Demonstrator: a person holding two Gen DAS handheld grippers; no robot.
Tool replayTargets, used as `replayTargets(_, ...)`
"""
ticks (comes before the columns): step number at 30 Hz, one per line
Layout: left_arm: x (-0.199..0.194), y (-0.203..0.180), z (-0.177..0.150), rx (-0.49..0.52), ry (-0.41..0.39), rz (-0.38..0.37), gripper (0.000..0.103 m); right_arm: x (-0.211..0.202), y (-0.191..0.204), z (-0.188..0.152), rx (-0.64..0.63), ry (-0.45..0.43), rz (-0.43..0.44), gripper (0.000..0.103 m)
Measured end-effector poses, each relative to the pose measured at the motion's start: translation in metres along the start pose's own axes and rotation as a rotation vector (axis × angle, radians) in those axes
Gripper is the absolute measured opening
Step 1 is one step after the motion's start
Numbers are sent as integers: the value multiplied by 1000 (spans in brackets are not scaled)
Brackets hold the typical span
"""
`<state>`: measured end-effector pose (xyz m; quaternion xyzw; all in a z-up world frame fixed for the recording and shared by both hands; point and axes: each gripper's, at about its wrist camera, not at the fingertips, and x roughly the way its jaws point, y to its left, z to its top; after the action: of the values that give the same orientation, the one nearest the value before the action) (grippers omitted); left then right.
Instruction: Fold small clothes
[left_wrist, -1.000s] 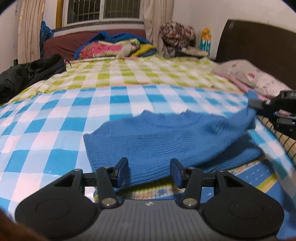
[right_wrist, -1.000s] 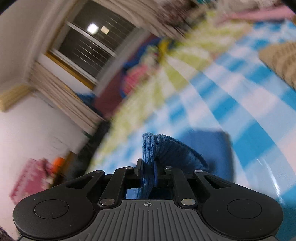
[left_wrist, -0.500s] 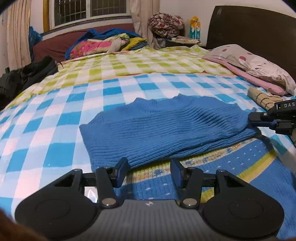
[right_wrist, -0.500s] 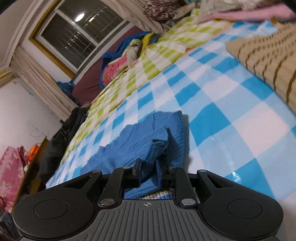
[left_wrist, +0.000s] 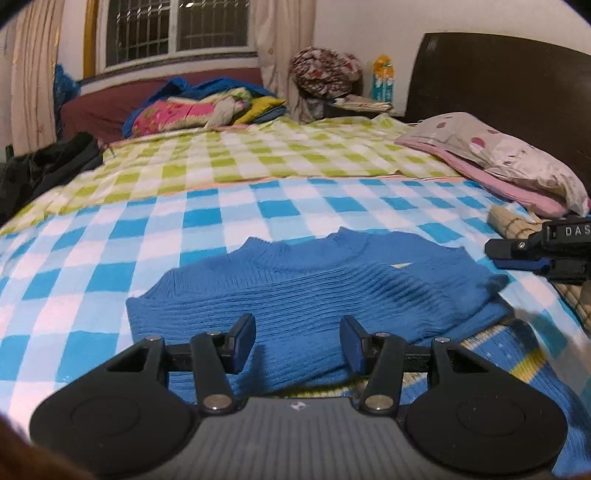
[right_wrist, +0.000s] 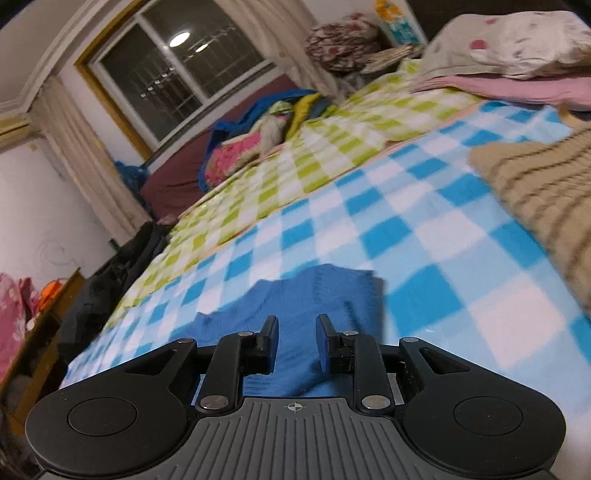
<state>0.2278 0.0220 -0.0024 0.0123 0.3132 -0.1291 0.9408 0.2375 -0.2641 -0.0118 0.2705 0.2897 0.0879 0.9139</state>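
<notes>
A small blue knit sweater (left_wrist: 314, 291) lies folded flat on the blue-and-white checked bed cover (left_wrist: 110, 258). My left gripper (left_wrist: 297, 341) is open and empty, low over the sweater's near edge. My right gripper (right_wrist: 297, 341) is open and empty, just above the sweater's right end (right_wrist: 314, 295). In the left wrist view the right gripper (left_wrist: 517, 254) shows at the right edge, beside the sweater's right end. Under the sweater's near edge lies a blue knit piece with yellow and white pattern (left_wrist: 517, 354).
A beige striped knit garment (right_wrist: 535, 192) lies on the bed right of the sweater. Pillows (left_wrist: 498, 155) and the dark headboard (left_wrist: 498, 74) are at the right. Piled bedding (left_wrist: 199, 107) lies under the window and dark clothes (left_wrist: 44, 166) at the left.
My right gripper carried the sweater's sleeve across, laid it down on the sweater and opened, letting go. The left gripper stayed open near the sweater's front edge.
</notes>
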Motion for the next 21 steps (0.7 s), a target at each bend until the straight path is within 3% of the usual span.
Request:
replayTargets(5, 20, 5, -4, -21, 36, 41, 55, 42, 22, -11, -113, 105, 23, 23)
replayTargets(7, 23, 5, -8, -17, 44, 42, 57, 52, 23, -19, -145, 139, -13, 20)
replayTargets(12, 17, 9, -10, -19, 37, 45, 58, 44, 17, -21, -133, 132, -22, 19)
replayTargets(13, 15, 10, -9, -23, 34, 46, 58, 41, 20, -20, -139, 125, -26, 24)
replayTargets(21, 13, 9, 10, -44, -33, 49, 58, 52, 61, -7, -237, 78, 14, 23)
